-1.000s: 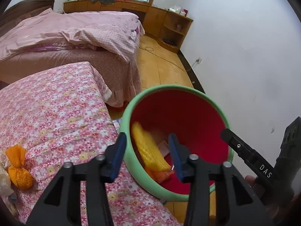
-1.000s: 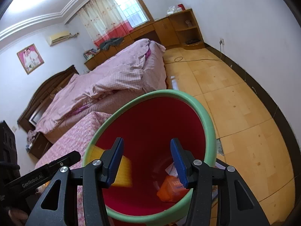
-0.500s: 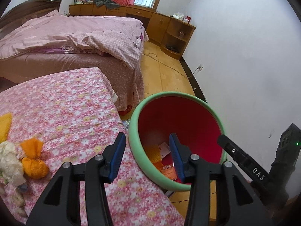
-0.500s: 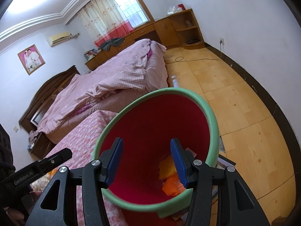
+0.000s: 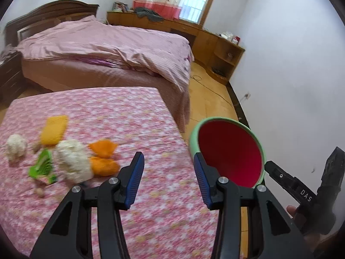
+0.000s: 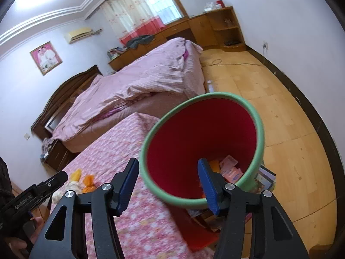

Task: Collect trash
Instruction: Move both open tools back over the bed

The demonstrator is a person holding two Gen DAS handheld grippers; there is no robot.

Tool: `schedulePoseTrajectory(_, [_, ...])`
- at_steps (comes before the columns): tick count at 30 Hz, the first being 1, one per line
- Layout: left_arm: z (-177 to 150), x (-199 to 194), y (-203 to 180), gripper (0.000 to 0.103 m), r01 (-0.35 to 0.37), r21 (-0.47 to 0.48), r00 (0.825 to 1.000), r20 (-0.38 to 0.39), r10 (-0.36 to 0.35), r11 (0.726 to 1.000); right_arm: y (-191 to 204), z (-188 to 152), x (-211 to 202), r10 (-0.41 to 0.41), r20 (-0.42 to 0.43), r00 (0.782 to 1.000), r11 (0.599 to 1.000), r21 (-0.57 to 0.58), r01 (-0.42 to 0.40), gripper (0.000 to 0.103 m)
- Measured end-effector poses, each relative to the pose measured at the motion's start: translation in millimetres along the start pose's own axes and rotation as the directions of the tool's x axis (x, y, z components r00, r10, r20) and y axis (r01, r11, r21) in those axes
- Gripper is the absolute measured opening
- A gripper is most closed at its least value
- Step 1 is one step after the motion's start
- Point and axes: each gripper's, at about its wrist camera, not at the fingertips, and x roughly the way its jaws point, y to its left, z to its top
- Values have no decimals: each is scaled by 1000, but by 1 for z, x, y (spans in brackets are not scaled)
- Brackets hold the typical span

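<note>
Left tongs [image 5: 168, 181] spread, nothing between the blue pads [image 5: 134, 181], hanging over the right part of the flowered bedcover [image 5: 120, 116]. Right tongs [image 6: 168, 186] opening, also bare of any load, poised over the near rim of the red bin [image 6: 194, 138] with the green lip, one pad over the cover and the other over the bin's mouth.

Bin tilted, touching the right edge of the flowered bed [image 6: 120, 138], standing on the wooden floor [image 6: 280, 112]. Inside, at the bottom: an orange scrap [image 6: 214, 164] and pink paper packets [image 6: 229, 166].

Trash in a loose cluster toward the left edge of the flowered cover: orange wrapper [image 5: 102, 157], white crumpled wad [image 5: 73, 161] touching it, green scrap [image 5: 42, 167] just beside the wad, yellow packet [image 5: 54, 129] farther up, second white wad [image 5: 16, 147] nearest the left edge. All blurred, finer detail unreadable.

Beyond: larger bed with pink quilt [image 5: 103, 47], wooden cabinets [image 5: 215, 43] along the far wall.
</note>
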Motion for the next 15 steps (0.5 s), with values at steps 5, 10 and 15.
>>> schedulePoseTrajectory(5, [-7,-27,27,47,-35,-36,999,21,35,999,25,-8,-4,30,-19,999,999,-42,-31,59])
schedulePoseTrajectory(10, [-14,-46,54,47,-64,-73,997,34,67,995,51,-15,-6,53,-27,998,995,-86,-55,59])
schedulePoseTrajectory(15, [-19,-56,80,47,-85,-111,995,37,89,990,71,-24,-4,57,-46,997,992,-113,-62,59])
